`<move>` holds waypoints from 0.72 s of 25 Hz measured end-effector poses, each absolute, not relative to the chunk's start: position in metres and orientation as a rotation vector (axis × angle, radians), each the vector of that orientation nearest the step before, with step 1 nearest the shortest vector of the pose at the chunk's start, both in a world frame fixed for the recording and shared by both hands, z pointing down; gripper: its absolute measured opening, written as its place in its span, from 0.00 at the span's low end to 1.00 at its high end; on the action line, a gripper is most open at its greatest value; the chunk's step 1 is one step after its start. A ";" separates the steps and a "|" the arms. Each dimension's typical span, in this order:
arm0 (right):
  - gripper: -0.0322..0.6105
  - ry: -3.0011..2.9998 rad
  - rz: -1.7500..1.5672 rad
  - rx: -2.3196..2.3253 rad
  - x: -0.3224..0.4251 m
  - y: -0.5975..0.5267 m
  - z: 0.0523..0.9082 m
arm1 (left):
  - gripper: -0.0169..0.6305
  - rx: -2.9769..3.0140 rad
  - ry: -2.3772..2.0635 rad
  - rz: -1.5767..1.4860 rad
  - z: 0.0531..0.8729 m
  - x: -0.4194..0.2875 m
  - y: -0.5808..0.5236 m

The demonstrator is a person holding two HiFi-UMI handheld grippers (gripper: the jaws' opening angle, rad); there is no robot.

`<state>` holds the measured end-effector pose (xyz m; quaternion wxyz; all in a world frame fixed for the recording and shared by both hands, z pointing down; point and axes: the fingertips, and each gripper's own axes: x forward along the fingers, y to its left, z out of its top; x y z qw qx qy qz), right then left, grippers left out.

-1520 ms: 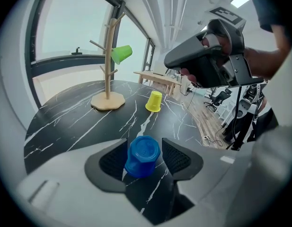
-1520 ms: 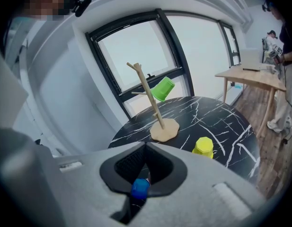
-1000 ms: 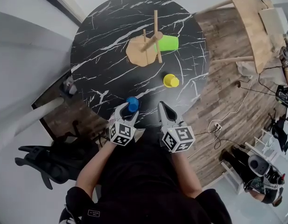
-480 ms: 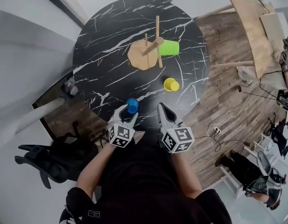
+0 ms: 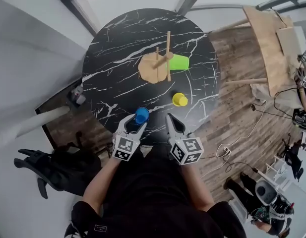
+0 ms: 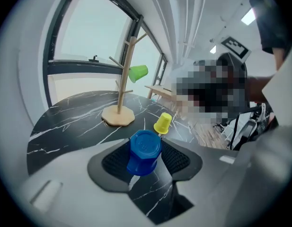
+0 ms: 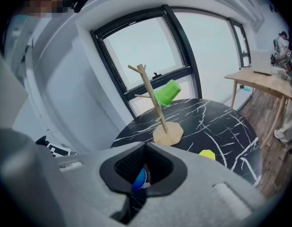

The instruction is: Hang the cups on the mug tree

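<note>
In the head view, the left tongs (image 5: 137, 122) at lower centre grip the blue cup (image 5: 141, 115) over the near edge of the counter (image 5: 113, 58). The right tongs (image 5: 170, 118) sit just to their right, closed on nothing. The yellow cup (image 5: 179, 99) stands upside down a little above and to the right, apart from both. The mug tree (image 5: 160, 63) stands at upper centre, with the green cup (image 5: 178, 62) already on a peg on its right side.

In the left gripper view, the blue cup is at centre, base up, with both ribbed pads pressing its sides. Marble shows beneath it, so it looks clear of the counter. The tree is up and to the left, with bare pegs on its left side. To do this well, I would carry the cup high enough to pass the yellow one, then tip it so its mouth faces a bare peg. The grip should stay firm on the tapered wall, and the tongs should let go only once the cup is seated.

In the right gripper view, the jaws meet with nothing between them. The blue in the notch is the other tongs' cup. These tongs could steady the tree's base.
</note>
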<state>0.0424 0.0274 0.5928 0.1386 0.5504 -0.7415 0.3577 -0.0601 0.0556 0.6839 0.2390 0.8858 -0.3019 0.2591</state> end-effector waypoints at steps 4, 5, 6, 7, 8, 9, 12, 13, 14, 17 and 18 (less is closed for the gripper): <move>0.05 -2.178 1.004 1.554 0.046 0.019 0.581 | 0.35 2.410 -0.893 0.645 0.657 -0.058 0.045; 0.05 -2.189 0.995 1.545 0.047 0.016 0.577 | 0.35 2.412 -0.916 0.633 0.650 -0.058 0.042; 0.05 -2.200 0.985 1.536 0.049 0.014 0.574 | 0.35 2.412 -0.940 0.618 0.643 -0.058 0.040; 0.05 -2.213 0.975 1.526 0.050 0.011 0.570 | 0.35 2.412 -0.964 0.602 0.637 -0.058 0.037; 0.05 -2.226 0.965 1.517 0.051 0.009 0.566 | 0.35 2.411 -0.989 0.587 0.630 -0.058 0.035; 0.05 -2.240 0.954 1.510 0.052 0.007 0.561 | 0.35 2.409 -1.012 0.572 0.624 -0.059 0.033; 0.05 -2.281 0.920 1.481 0.054 0.005 0.548 | 0.35 2.379 -1.071 0.508 0.604 -0.057 0.030; 0.05 -2.296 0.908 1.464 0.054 0.004 0.544 | 0.35 2.365 -1.089 0.481 0.598 -0.056 0.028; 0.05 -2.311 0.895 1.448 0.055 0.002 0.540 | 0.35 2.354 -1.111 0.455 0.592 -0.055 0.026; 0.05 -2.352 0.858 1.407 0.059 -0.001 0.530 | 0.35 2.337 -1.188 0.396 0.575 -0.054 0.020; 0.05 -2.365 0.851 1.394 0.061 -0.001 0.526 | 0.35 2.330 -1.212 0.375 0.568 -0.054 0.018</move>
